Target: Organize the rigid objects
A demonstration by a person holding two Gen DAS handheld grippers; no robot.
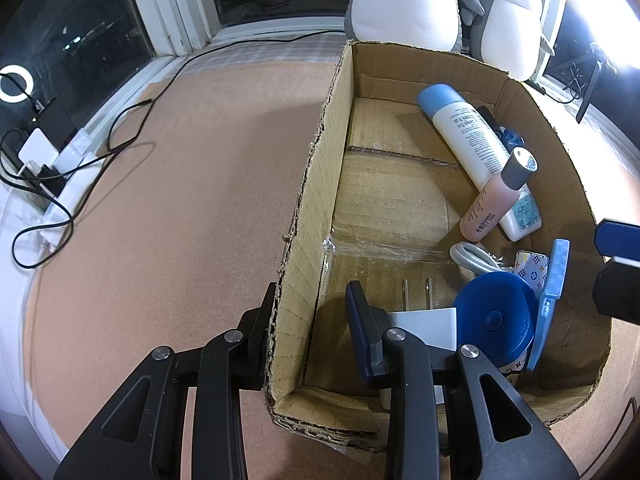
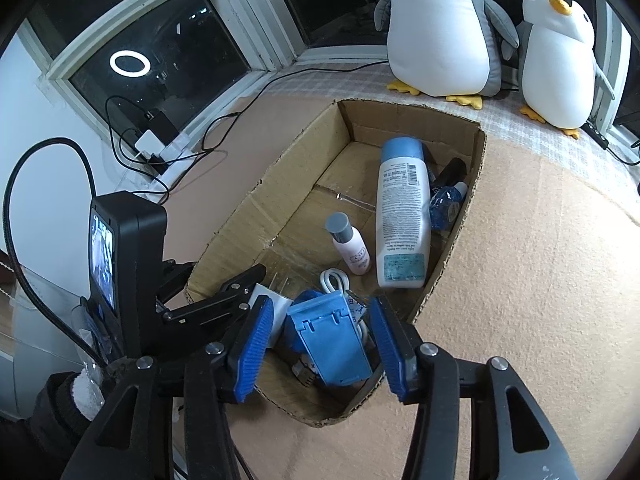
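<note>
The worktop [image 1: 180,200], covered in a pinkish-tan mat, carries an open cardboard box [image 1: 316,184] directly ahead of both sets of jaws. Two plush penguins [image 2: 440,32] stand beyond the far end of the box, well apart from the jaws. The left gripper [image 1: 310,312] straddles the box's left wall near the front corner: one finger is outside the wall, the other inside, and the jaws are clenched on that wall. The right gripper [image 2: 320,344] hangs over the near end of the box with its jaws released; no pad touches anything. Between the right jaws, and lower down, a light blue plastic case [image 2: 332,340] stands in the box's near corner. Just to the left of it lie a dark blue round item [image 1: 496,316] and a white plug adapter [image 1: 424,324], prongs pointing away from the jaws. Farther ahead of the right jaws a tall white bottle with a blue cap [image 2: 402,208] lies along the box's right side, a small pink bottle with a grey cap [image 2: 350,246] beside it on the left. A coiled white cable [image 2: 334,280] sits between the pink bottle and the blue case.
</note>
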